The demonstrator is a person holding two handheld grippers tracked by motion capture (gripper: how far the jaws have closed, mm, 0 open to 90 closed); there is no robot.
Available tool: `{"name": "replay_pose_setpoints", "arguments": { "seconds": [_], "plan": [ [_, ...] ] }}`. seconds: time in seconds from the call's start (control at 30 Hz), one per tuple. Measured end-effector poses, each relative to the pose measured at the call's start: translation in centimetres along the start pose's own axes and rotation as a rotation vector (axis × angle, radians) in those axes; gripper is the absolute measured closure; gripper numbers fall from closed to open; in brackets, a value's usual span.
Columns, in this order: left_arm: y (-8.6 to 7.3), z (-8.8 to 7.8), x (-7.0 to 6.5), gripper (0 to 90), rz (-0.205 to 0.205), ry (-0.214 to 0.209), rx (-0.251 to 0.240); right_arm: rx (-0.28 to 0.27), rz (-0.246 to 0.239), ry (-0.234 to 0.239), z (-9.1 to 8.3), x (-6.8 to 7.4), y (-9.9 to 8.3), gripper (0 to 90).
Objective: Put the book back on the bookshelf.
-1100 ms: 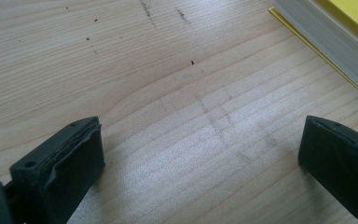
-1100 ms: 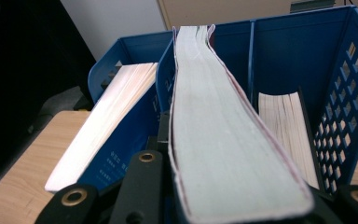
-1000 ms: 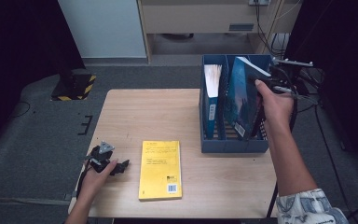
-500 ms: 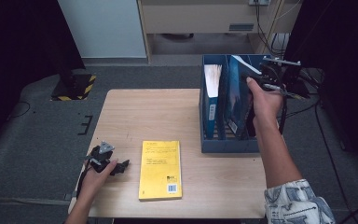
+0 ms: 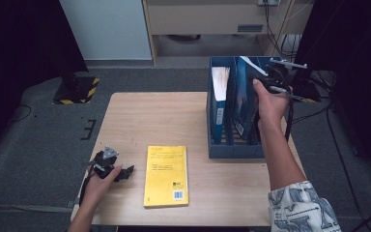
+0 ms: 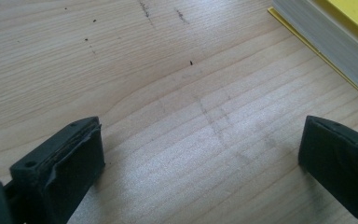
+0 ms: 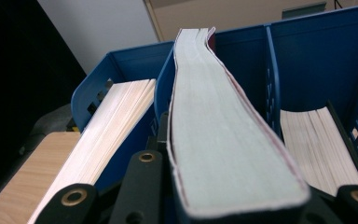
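Item: blue-covered book point(image 7: 223, 135), held upright by its lower end between the closed jaws of the right hand-held gripper point(image 5: 276, 79), above the middle compartment of the blue file rack point(image 5: 236, 150). It is judged partly lowered into its slot, not yet seated or released.

Adjoining: a second book point(image 7: 107, 126) is stored in the compartment to one side in the right gripper view, and a third point(image 7: 317, 140) in the compartment on the other side. The rack is placed at the right of the wooden surface point(image 5: 140, 116).

Outstanding: a yellow book point(image 5: 166, 175) is laid flat on the surface, near the front edge, untouched and judged next for filing.

Left hand-held gripper point(image 5: 113, 170): rested on the surface just left of the yellow book, jaws spread wide, nothing between them.

Change noted: against the earlier high views, the held book is brought further in over the rack and slightly lower; the yellow book and the left hand-held gripper are unchanged in place.
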State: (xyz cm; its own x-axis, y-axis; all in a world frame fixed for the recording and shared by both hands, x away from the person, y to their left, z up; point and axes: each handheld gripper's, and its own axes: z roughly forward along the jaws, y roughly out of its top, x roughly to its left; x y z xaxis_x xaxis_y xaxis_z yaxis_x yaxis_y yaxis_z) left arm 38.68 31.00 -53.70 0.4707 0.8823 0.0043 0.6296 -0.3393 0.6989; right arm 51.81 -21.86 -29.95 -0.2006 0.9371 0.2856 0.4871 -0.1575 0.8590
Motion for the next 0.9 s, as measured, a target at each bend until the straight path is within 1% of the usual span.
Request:
{"name": "replay_pose_setpoints", "arguments": {
  "seconds": [0.17, 0.23, 0.33, 0.47, 0.63, 0.67, 0.73, 0.9],
  "plan": [
    [0.0, 0.0, 0.0, 0.0, 0.000, 0.000, 0.000, -0.010, -0.004, -0.009, 0.6, 0.1, 0.0, 73.4],
    [0.0, 0.0, 0.0, 0.0, 0.000, 0.000, 0.000, -0.020, -0.011, -0.031, 0.8, 0.3, -0.1, 73.4],
    [0.0, 0.0, 0.0, 0.0, 0.001, -0.001, 0.000, -0.026, -0.020, -0.041, 1.2, 0.5, -0.4, 73.4],
    [0.0, 0.0, 0.0, 0.0, 0.001, -0.001, 0.000, -0.031, -0.024, -0.037, 1.7, 0.6, -0.9, 73.4],
    [0.0, 0.0, 0.0, 0.0, 0.001, -0.001, -0.001, -0.034, -0.029, -0.035, 1.8, 0.5, -1.2, 73.4],
    [0.0, 0.0, 0.0, 0.0, 0.001, -0.001, -0.001, -0.032, -0.023, -0.036, 1.7, 0.5, -1.2, 73.4],
    [0.0, 0.0, 0.0, 0.0, -0.001, -0.001, -0.001, -0.024, -0.026, -0.032, 1.7, 0.4, -1.5, 73.4],
    [0.0, 0.0, -0.1, 0.0, -0.003, -0.002, -0.001, -0.024, -0.020, -0.034, 1.8, 0.2, -2.0, 73.4]
  ]
}}
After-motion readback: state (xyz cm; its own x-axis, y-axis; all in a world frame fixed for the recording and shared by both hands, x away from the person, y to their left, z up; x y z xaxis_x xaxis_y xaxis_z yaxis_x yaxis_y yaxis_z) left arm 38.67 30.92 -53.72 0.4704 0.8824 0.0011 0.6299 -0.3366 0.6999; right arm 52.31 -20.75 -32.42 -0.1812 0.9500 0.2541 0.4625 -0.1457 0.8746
